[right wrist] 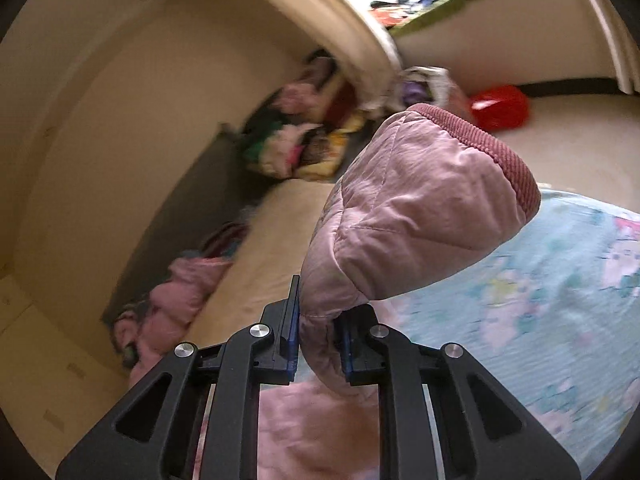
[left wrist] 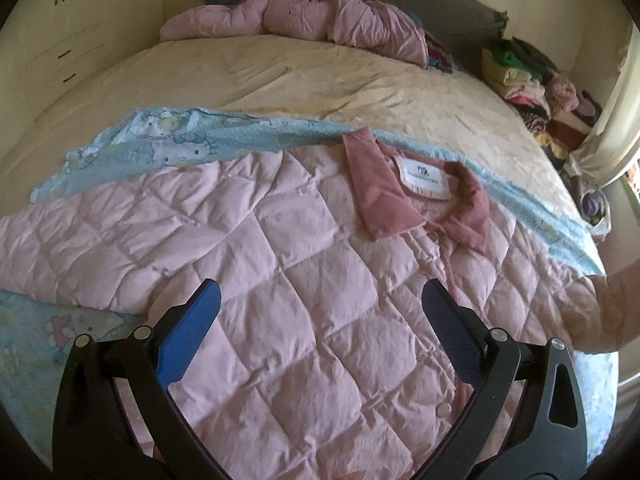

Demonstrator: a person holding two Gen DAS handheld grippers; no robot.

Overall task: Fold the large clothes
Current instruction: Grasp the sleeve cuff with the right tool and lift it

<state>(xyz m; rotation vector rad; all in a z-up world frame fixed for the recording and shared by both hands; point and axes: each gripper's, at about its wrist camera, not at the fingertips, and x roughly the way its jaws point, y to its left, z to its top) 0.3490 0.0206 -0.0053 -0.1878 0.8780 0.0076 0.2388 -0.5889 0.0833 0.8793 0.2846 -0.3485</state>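
Note:
A pale pink quilted jacket (left wrist: pixel 280 248) lies spread flat on a light blue cartoon-print blanket (left wrist: pixel 168 144) on the bed, its darker pink collar (left wrist: pixel 416 196) and white label facing up. My left gripper (left wrist: pixel 320 300) hovers over the jacket's front, jaws wide open, nothing between its blue pads. In the right wrist view my right gripper (right wrist: pixel 318 340) is shut on the jacket's sleeve (right wrist: pixel 416 208), lifted off the bed, the ribbed cuff (right wrist: pixel 496 148) standing up past the fingers. That raised sleeve (left wrist: pixel 608 308) shows blurred at the left wrist view's right edge.
A second crumpled pink jacket (left wrist: pixel 304 16) lies at the head of the cream bed (left wrist: pixel 320 80). A pile of mixed clothes (left wrist: pixel 532 84) sits at the bed's far right beside a curtain. White wardrobe drawers (left wrist: pixel 60 52) stand left. A red object (right wrist: pixel 500 108) lies on the floor.

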